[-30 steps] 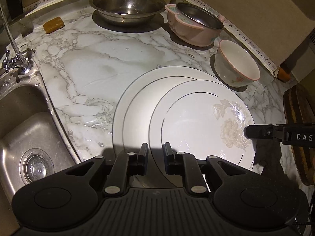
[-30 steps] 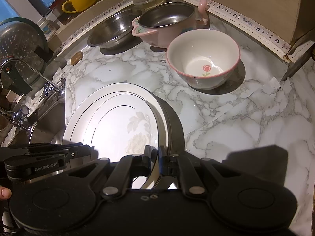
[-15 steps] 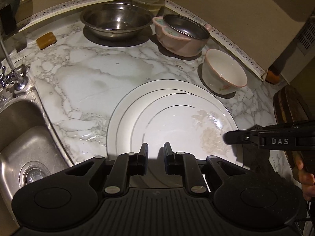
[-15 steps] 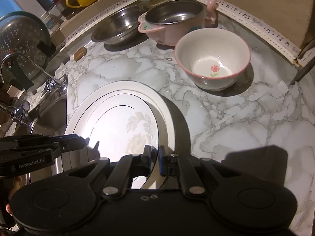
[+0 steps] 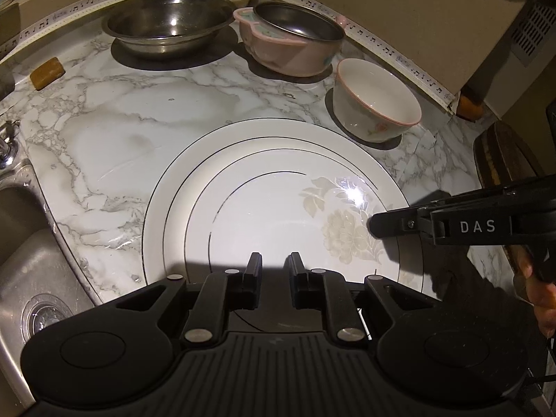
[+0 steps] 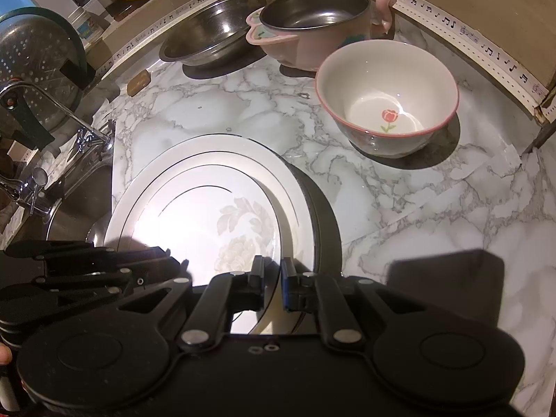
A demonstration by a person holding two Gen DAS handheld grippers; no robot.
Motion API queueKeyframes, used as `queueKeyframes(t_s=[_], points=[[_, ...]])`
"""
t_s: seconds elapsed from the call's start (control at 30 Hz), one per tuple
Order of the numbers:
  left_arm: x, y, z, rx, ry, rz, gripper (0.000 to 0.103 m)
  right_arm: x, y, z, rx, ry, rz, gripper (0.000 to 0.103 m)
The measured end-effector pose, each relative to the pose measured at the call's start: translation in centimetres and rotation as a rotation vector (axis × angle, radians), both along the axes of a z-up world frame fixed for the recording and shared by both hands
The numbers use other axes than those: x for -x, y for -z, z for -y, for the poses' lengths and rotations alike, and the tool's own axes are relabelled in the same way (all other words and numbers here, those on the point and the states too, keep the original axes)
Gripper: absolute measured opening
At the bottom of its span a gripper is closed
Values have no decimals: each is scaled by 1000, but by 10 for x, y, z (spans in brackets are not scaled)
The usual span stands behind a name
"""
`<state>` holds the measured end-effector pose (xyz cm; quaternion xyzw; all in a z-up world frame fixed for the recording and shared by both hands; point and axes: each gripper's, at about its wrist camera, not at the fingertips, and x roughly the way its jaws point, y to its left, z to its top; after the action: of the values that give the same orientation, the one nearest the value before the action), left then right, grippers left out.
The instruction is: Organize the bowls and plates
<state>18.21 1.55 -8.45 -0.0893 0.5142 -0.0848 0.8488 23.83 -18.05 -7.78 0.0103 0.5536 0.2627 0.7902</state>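
A white floral plate point(image 5: 278, 215) with thin dark rings lay on a larger white plate point(image 5: 163, 205) on the marble surface point(image 5: 121, 132). Behind stood a pink-rimmed tulip bowl point(image 6: 385, 104), upright, a pink-cased steel pot point(image 5: 295, 41) and a wide steel bowl point(image 5: 166, 24).

White floral plates point(image 5: 278, 208), pink-rimmed tulip bowl point(image 6: 385, 100), grey-veined marble counter point(image 5: 139, 121).

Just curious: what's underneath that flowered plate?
The flowered plate lies on a larger white plate, whose rim shows around it. The larger plate's centre is covered.
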Motion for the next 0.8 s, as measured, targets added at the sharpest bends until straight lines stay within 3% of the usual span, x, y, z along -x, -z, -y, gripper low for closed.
queueKeyframes(t_s=[0.23, 0.53, 0.8], points=[[-1, -1, 0, -4, 1, -3, 15, 0, 1, -3, 12, -7, -1, 11], [-2, -1, -2, 3, -6, -9, 15, 1, -2, -8, 29, -35, -3, 20], [-2, -2, -2, 13, -12, -15, 15, 9, -13, -12, 58, -83, 52, 24]])
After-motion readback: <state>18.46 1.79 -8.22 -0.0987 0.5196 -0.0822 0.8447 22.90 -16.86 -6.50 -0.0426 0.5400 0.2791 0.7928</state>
